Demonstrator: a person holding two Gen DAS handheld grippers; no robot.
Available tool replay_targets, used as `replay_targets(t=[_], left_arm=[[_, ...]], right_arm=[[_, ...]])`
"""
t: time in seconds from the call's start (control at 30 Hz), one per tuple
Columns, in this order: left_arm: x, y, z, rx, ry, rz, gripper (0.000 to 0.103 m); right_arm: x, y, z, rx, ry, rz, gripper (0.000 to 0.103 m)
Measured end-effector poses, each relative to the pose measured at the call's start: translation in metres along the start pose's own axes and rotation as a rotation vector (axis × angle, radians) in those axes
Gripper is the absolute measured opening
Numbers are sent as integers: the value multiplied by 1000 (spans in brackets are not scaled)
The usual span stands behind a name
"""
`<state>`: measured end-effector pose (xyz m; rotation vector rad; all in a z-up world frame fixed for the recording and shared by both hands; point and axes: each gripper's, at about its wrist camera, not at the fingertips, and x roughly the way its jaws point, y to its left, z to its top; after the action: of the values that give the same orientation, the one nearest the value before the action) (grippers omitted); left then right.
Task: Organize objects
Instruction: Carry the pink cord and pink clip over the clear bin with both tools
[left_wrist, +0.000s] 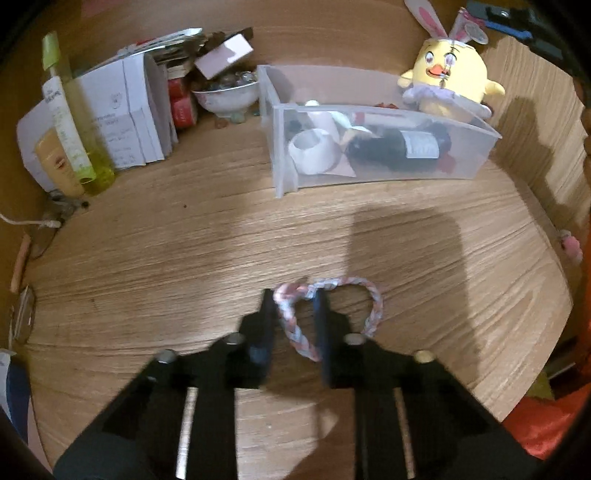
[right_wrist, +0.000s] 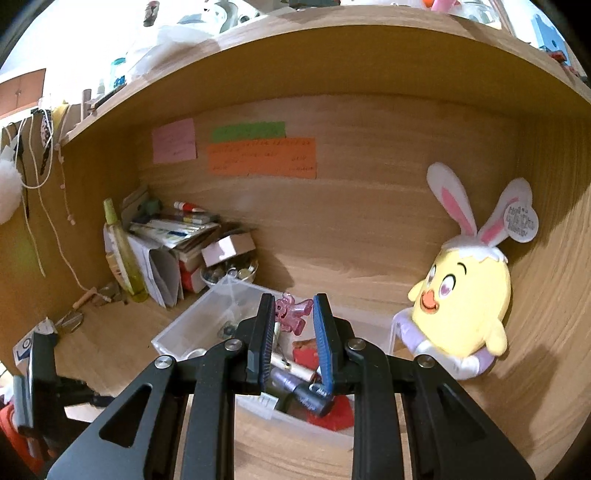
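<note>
A pink-and-white braided bracelet (left_wrist: 373, 306) lies on the wooden desk (left_wrist: 166, 266). One strand of it runs between the fingers of my left gripper (left_wrist: 293, 299), which is shut on it close to the desk. My right gripper (right_wrist: 293, 301) is shut on a small translucent pink figure (right_wrist: 291, 318) and holds it above the clear plastic box (right_wrist: 177, 328). In the left wrist view the same box (left_wrist: 369, 108) holds a white tape roll (left_wrist: 314, 151) and a dark bottle (left_wrist: 399, 147).
A yellow plush chick with bunny ears (right_wrist: 461, 306) leans at the box's right end. At the back left stand a green bottle (left_wrist: 70, 122), a stack of papers (left_wrist: 125, 110) and a bowl of small bits (left_wrist: 227, 94). Coloured notes (right_wrist: 262, 157) hang on the back wall.
</note>
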<state>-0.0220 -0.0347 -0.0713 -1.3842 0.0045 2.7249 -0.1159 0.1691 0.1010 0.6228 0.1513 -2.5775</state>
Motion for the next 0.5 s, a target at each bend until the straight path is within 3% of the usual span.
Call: replay_targets(t=[0.2,0.5], left_arm=[[-15,0,14,-10,-61,-2,10],[-37,-2,60,-39,-183,-35,10]], right_arm=[[10,-5,-2,6,18,-6,19],[36,-2,-19,9,99,40,19]])
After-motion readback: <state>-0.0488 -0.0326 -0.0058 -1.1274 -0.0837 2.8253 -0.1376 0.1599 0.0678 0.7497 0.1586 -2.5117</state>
